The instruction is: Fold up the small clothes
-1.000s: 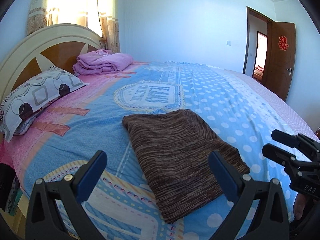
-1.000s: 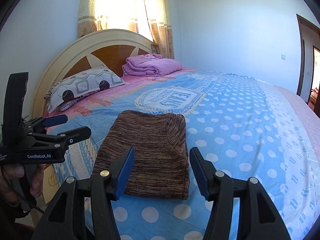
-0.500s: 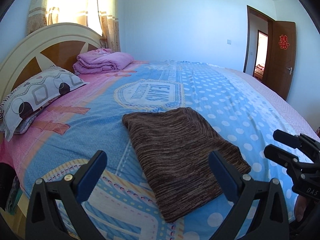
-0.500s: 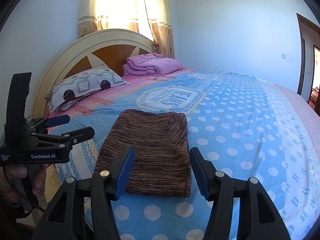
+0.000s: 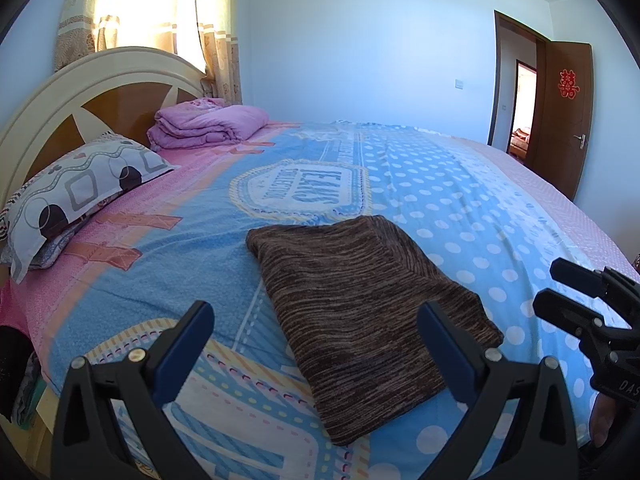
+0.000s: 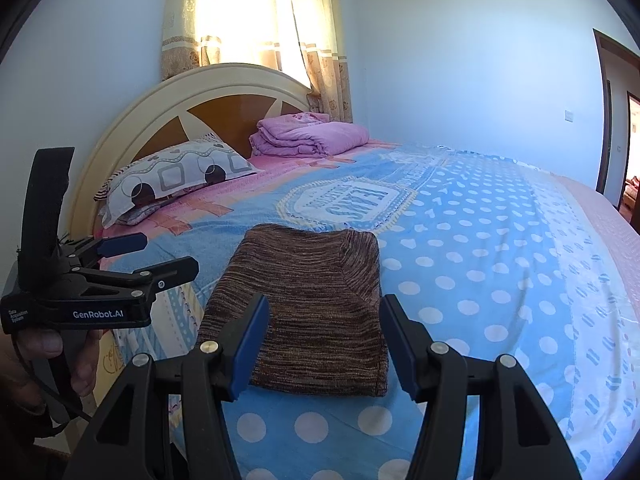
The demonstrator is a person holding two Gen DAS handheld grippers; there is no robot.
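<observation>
A brown striped knit garment lies folded into a rectangle on the blue dotted bedspread. My left gripper hovers open just short of its near edge, jaws wide, nothing between them. My right gripper also stands open before the garment's near edge, not touching it. Each gripper shows in the other's view: the right gripper at the right edge, the left gripper at the left, held by a hand.
A patterned pillow and a folded pink quilt lie by the arched headboard. Curtains hang behind it. An open brown door stands at the far right. The bed's near edge lies just below the grippers.
</observation>
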